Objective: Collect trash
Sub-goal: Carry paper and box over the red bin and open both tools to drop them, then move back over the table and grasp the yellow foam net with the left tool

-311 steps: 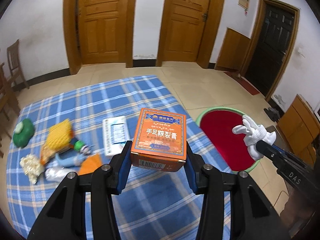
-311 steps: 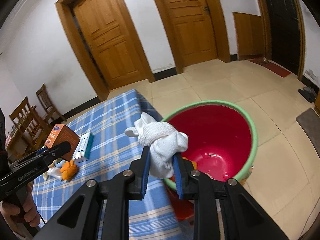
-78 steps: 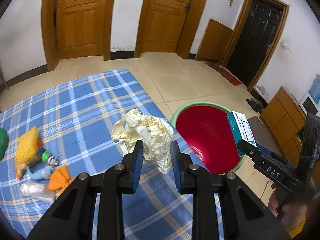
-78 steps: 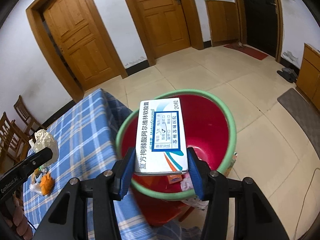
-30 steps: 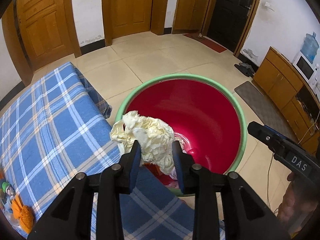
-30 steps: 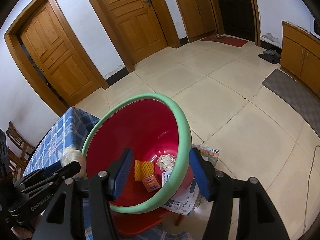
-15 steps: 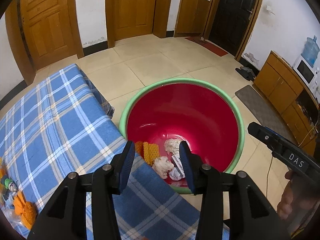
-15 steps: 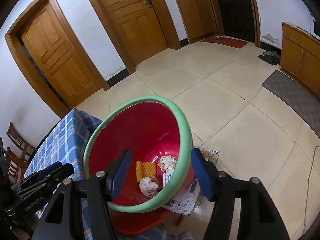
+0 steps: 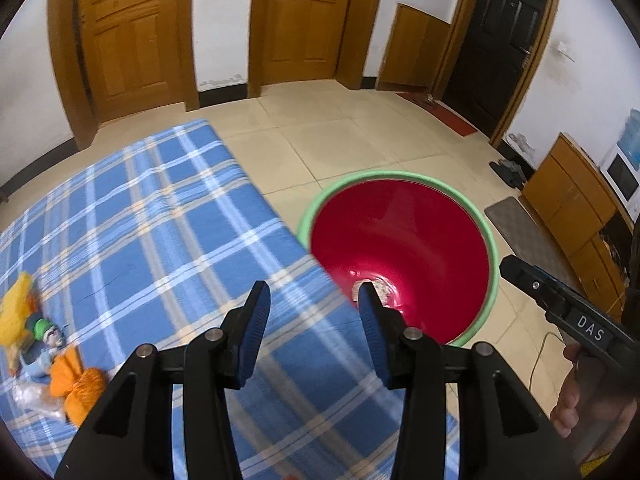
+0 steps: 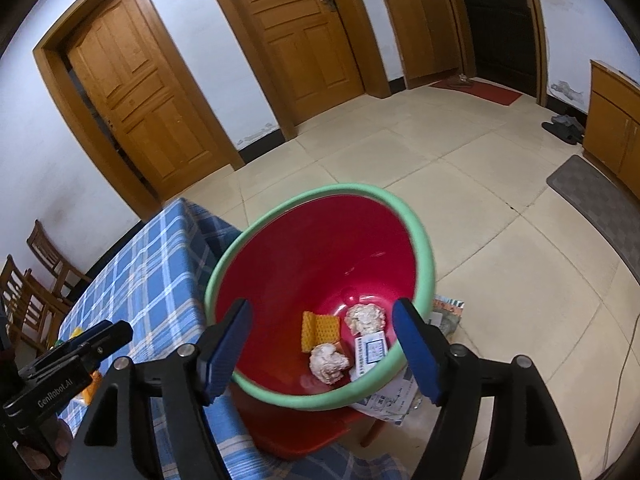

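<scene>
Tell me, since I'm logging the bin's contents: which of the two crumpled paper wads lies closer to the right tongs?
The wad beside the white-and-blue box, low in the red bin; the other wad sits farther back.

We've got two wooden doors (image 9: 124,40) on the back wall, a black door (image 9: 508,40) to the right, wooden chairs (image 10: 36,280) by the blue plaid desk (image 9: 160,220), plus a grey mat (image 10: 600,196) and slippers (image 10: 564,126) on the tile floor (image 10: 460,184).

Left claw (image 9: 314,310) agape and empty, right claw (image 10: 322,338) likewise
</scene>
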Demonstrator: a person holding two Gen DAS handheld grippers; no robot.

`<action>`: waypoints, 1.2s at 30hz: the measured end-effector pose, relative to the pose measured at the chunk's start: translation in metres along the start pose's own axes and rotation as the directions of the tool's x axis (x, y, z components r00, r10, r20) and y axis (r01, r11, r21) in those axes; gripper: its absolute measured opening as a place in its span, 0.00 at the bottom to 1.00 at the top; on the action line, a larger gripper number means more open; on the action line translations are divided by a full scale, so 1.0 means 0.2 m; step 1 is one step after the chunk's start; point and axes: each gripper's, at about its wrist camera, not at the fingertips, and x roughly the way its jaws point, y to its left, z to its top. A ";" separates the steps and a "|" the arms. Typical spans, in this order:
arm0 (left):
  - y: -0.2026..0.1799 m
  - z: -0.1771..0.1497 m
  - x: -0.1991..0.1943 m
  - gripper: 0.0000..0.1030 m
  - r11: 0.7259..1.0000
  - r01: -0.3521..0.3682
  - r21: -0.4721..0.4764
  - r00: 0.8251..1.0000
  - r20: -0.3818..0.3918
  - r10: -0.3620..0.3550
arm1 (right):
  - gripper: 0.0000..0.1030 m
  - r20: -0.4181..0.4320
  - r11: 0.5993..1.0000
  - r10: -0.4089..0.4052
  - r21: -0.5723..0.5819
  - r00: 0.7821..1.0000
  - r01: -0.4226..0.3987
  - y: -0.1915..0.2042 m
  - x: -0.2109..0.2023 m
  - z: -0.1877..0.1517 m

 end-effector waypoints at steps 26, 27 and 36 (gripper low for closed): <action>0.76 -0.10 -0.31 0.45 0.943 -0.204 -0.263 0.971 0.066 0.228 | 0.82 -0.072 0.990 0.069 -0.115 0.995 -0.077 0.40 0.07 -0.08; 0.79 -0.10 -0.32 0.45 0.938 -0.211 -0.275 0.969 0.065 0.237 | 0.82 -0.075 0.990 0.069 -0.120 0.995 -0.077 0.41 0.07 -0.09; 1.09 -0.13 -0.33 0.45 0.888 -0.286 -0.361 0.947 0.037 0.320 | 0.82 -0.099 0.985 0.065 -0.152 0.993 -0.079 0.50 0.12 -0.10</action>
